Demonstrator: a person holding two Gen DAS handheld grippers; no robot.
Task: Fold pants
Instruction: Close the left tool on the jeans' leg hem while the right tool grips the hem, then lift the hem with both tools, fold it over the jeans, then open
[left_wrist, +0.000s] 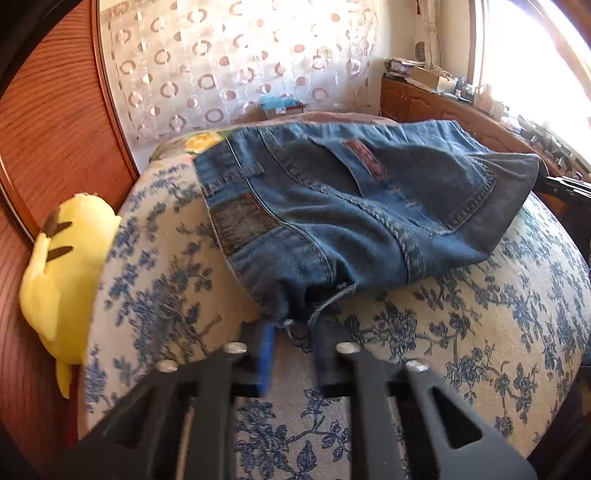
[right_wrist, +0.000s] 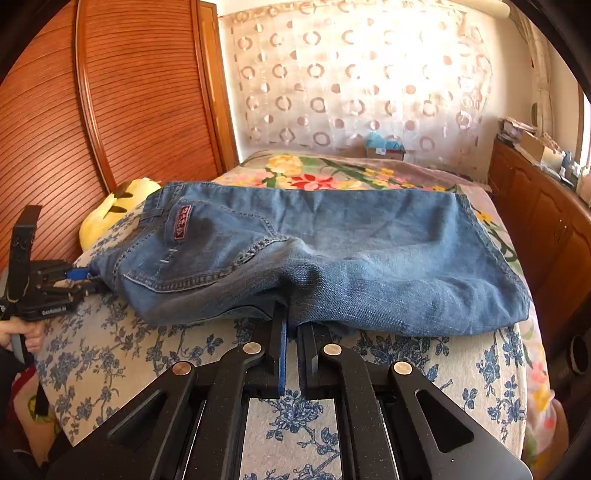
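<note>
on the bed, near its front edge, your folded jeans lie flat. your left gripper is clamped on their waistband corner; your right gripper is clamped on their near edge.

— A home bedroom, plainly.
— Shown by what?
— A bed under a cream cover printed with blue flowers, with a bright floral blanket further back.
— Anything else?
— A yellow plush toy tucked against a slatted wooden wardrobe door. Sheer curtain with a ring pattern, lit from behind. Low wooden cabinets along the right wall, tops cluttered with boxes and bottles. A small cardboard box at the far end of the bed.
</note>
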